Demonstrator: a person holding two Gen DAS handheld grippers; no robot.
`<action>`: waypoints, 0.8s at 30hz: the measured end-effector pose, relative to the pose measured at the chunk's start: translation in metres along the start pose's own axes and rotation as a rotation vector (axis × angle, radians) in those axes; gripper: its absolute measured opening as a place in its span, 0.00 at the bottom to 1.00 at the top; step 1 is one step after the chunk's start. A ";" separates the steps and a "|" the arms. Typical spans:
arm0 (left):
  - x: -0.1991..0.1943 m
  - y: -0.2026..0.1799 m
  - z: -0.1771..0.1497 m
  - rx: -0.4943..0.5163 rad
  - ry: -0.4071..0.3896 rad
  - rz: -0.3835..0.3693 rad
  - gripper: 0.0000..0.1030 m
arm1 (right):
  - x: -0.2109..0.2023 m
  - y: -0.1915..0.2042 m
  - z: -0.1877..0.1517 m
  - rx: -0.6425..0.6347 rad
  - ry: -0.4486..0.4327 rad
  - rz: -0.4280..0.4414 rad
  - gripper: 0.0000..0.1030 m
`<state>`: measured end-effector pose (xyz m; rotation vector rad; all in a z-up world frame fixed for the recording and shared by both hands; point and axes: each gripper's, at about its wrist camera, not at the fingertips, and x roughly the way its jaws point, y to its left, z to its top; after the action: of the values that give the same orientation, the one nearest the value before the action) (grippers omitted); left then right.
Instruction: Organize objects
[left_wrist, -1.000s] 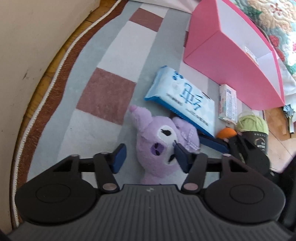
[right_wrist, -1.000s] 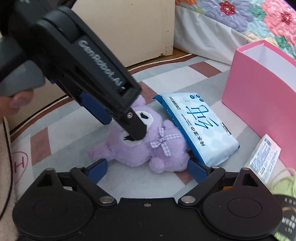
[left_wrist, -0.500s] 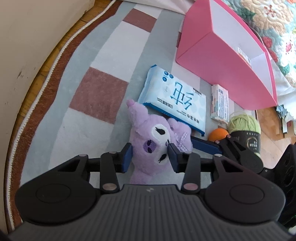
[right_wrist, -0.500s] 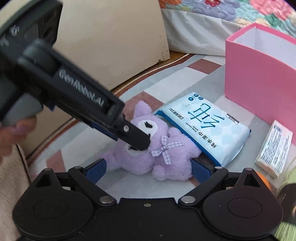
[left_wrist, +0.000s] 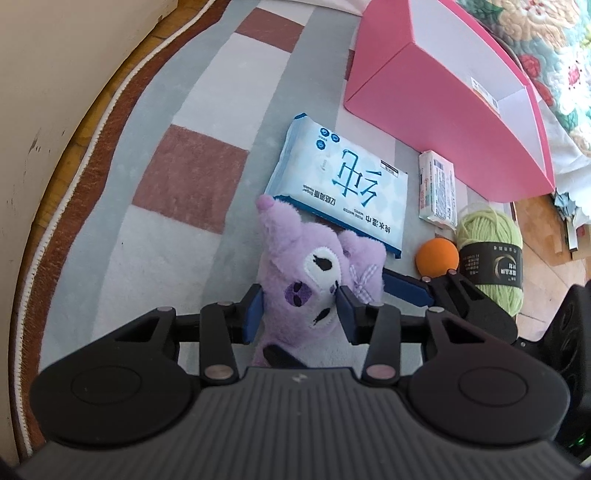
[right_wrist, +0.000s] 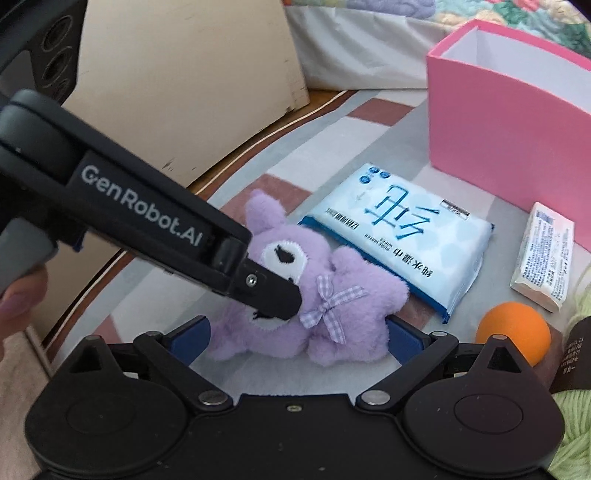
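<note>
The purple plush toy (left_wrist: 314, 273) lies on its side on the rug (left_wrist: 192, 177), its ear against the pack of wet wipes (left_wrist: 343, 184). The left gripper (left_wrist: 298, 309) has its two blue pads pressed narrow on the toy's head, so it holds the toy. The right gripper (right_wrist: 295, 334) is wide, with one finger on each side of the toy's body, and grips nothing. The toy's long axis runs from the head, between the left fingers, toward the wipes. The pink box (left_wrist: 443, 103) stands open beyond the wipes, well apart from the toy. The left hand is probably the one to carry the toy there, up and forward over the wipes.
</note>
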<state>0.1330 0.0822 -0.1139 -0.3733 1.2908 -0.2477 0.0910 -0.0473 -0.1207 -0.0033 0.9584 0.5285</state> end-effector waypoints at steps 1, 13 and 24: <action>0.000 0.000 0.000 -0.001 -0.002 0.000 0.41 | 0.000 0.001 0.000 -0.005 -0.006 -0.010 0.98; 0.001 -0.009 -0.003 0.057 -0.014 0.031 0.42 | -0.006 0.000 -0.006 -0.050 -0.029 -0.017 0.92; 0.001 -0.017 -0.019 0.087 -0.059 0.035 0.48 | -0.020 0.004 -0.005 -0.102 -0.026 -0.021 0.82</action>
<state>0.1149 0.0634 -0.1121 -0.2818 1.2233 -0.2599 0.0762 -0.0533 -0.1071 -0.0981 0.9048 0.5563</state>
